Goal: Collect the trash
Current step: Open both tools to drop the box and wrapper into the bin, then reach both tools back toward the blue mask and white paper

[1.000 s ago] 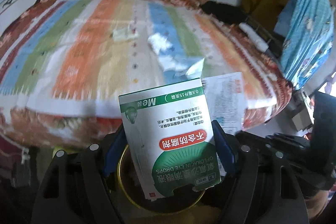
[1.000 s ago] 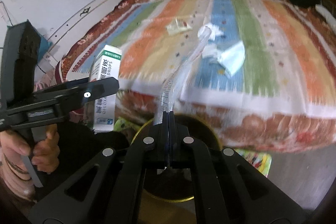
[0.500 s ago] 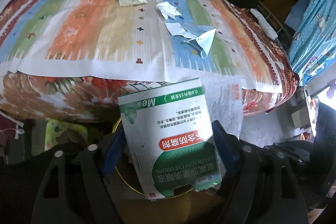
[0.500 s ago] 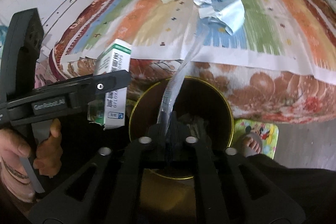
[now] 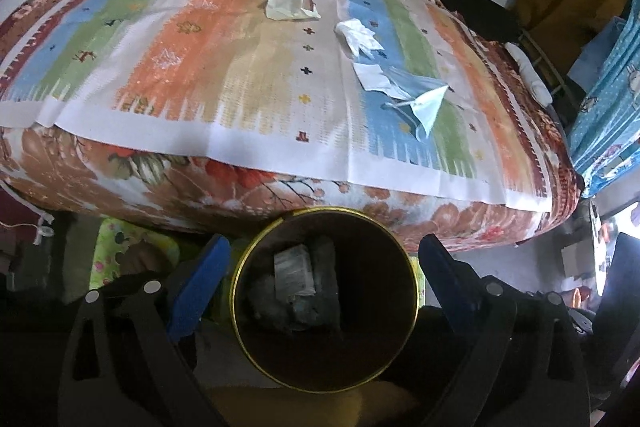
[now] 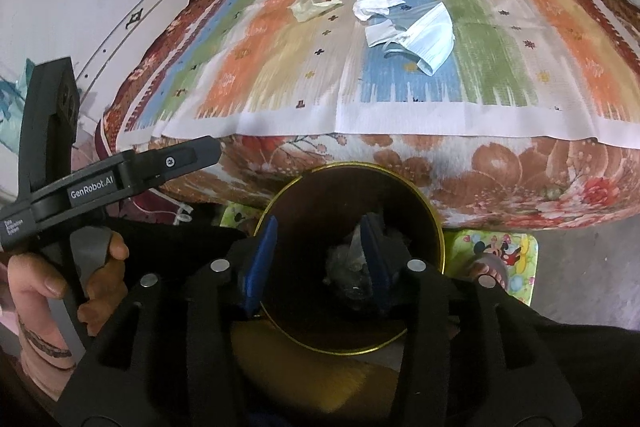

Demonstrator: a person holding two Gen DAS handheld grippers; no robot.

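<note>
My left gripper [image 5: 322, 269] hangs over a dark round bin with a gold rim [image 5: 328, 209], its jaws opening wide and nothing between them. A white and green box [image 5: 294, 273] lies inside the bin among other trash. My right gripper [image 6: 318, 261] also points into the bin [image 6: 352, 165], jaws opening; a clear plastic scrap [image 6: 354, 247] lies loose by the right pad. On the striped bedcover lie a crumpled wrapper [image 5: 290, 5], a white tissue [image 5: 360, 35], a paper piece [image 5: 374, 77] and a blue face mask [image 5: 424, 103].
The bed's flowered edge [image 6: 500, 163] runs just behind the bin. A person's hand [image 6: 52, 279] holds the left gripper's handle, its black finger [image 6: 180, 157] reaching in from the left. A foot [image 6: 488, 267] rests on a cartoon mat [image 6: 508, 247]. Blue curtain [image 5: 608, 99] at right.
The left gripper let go of the white and green box, which dropped into the bin. The right gripper opened and released the clear plastic strip. Both views tilted down toward the bin.
</note>
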